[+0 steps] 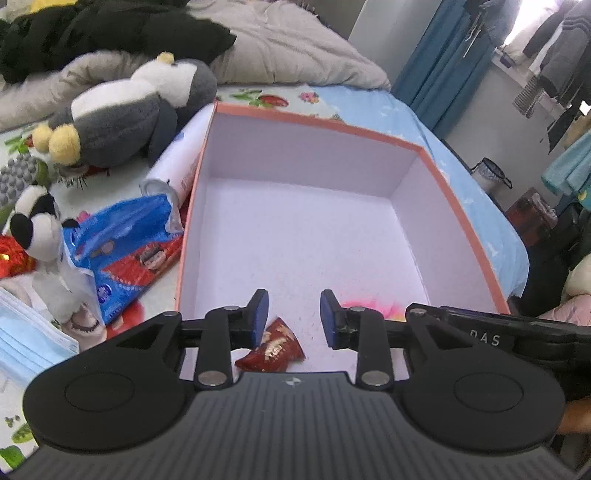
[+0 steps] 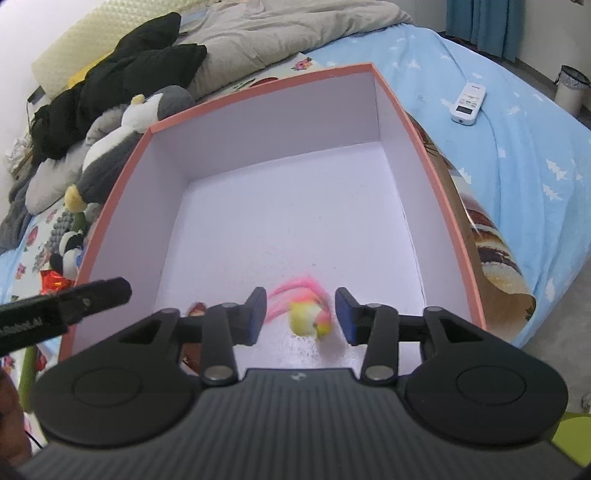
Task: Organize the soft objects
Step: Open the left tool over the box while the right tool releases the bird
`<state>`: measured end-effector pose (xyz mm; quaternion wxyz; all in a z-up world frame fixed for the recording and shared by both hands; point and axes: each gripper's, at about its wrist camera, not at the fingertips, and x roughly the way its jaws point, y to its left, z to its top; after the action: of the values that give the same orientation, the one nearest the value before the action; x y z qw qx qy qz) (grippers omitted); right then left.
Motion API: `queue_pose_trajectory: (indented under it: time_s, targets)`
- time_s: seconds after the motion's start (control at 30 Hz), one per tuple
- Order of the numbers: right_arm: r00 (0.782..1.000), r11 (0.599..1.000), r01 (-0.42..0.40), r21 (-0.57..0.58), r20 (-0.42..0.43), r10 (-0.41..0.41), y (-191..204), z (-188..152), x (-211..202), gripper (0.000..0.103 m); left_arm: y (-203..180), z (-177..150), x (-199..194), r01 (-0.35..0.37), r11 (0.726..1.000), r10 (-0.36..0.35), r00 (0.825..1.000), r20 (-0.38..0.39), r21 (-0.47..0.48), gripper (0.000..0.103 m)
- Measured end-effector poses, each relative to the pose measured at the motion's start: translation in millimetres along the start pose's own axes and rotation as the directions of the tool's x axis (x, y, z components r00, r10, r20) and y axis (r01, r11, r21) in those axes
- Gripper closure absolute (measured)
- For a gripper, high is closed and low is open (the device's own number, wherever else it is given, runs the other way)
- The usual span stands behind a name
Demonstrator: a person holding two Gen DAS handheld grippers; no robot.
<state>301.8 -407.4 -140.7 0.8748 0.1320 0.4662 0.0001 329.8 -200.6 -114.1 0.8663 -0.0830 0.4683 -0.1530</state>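
Observation:
An orange-rimmed box (image 1: 332, 127) with a white inside stands on the bed; it also shows in the right wrist view (image 2: 258, 85). My left gripper (image 1: 293, 317) is open over its near edge, above a red snack wrapper (image 1: 273, 349) on the box floor. My right gripper (image 2: 301, 315) is open over the box; a small yellow toy with pink hair (image 2: 306, 317), blurred, is between its jaws, not gripped. A grey and white penguin plush (image 1: 122, 110) lies left of the box. A small black and white plush (image 1: 40, 236) stands further left.
A blue and red snack bag (image 1: 122, 247), a white tube (image 1: 181, 158) and face masks (image 1: 26, 336) lie left of the box. A grey duvet (image 1: 288, 40) and black clothes (image 1: 103, 29) are behind. A white remote (image 2: 467, 101) lies on the blue sheet at the right.

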Motion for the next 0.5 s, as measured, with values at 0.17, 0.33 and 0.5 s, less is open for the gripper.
queue_pose_trajectory:
  time_s: [0.17,0.33,0.5]
  targets:
    - [0.998,1.0,-0.016,-0.023,0.055,0.017,11,-1,-26,0.058,-5,2,-26,-0.003,0.999,0.002,0.999,0.047,0.038,0.067]
    - [0.991,0.998,-0.049,-0.038,0.119,0.053,24,-4,-59,0.058,-8,-2,-63,0.0,0.999,-0.005,0.994,0.106,0.048,0.067]
    - [0.977,0.994,-0.088,-0.06,0.187,0.098,38,-11,-94,0.058,-9,-13,-108,-0.005,0.999,-0.003,0.986,0.167,0.048,0.067]
